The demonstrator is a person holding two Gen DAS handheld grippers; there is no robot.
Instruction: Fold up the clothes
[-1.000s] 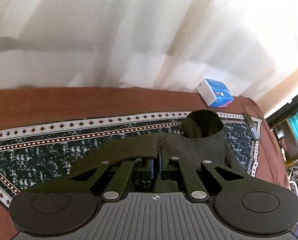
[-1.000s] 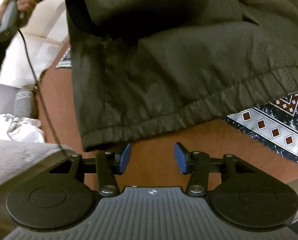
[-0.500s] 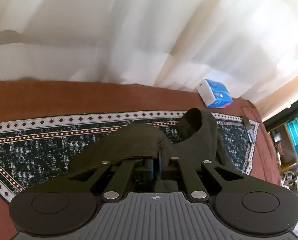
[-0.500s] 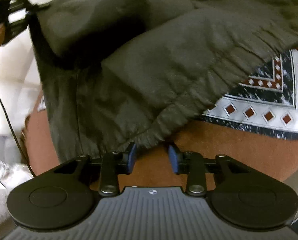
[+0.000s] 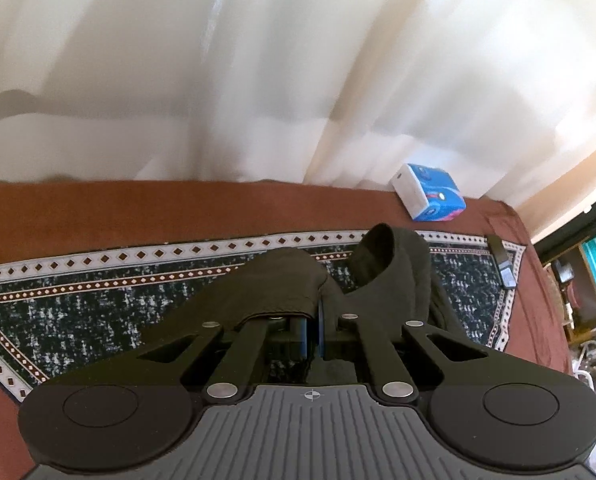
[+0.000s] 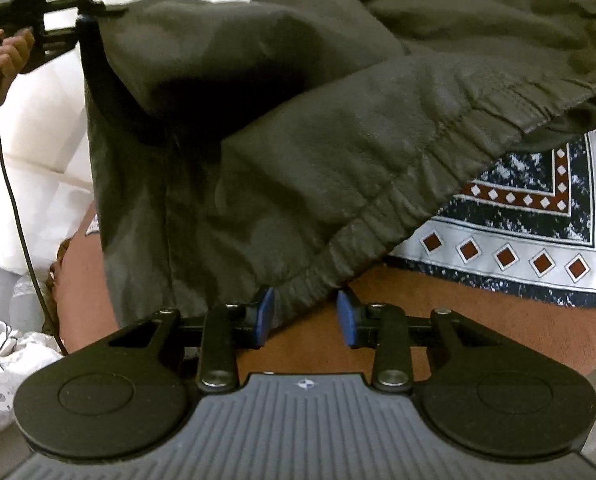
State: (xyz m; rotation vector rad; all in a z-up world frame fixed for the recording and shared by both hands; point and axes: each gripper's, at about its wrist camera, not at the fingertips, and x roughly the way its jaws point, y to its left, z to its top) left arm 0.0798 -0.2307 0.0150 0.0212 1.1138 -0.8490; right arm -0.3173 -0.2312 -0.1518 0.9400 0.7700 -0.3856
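- We are pinching the garment in the left gripper, lifting it.
- Our right gripper, part open, has been closing around the near hem, not yet clamping.

bare rug lies open left of the garment; tissue box crowds the far edge.
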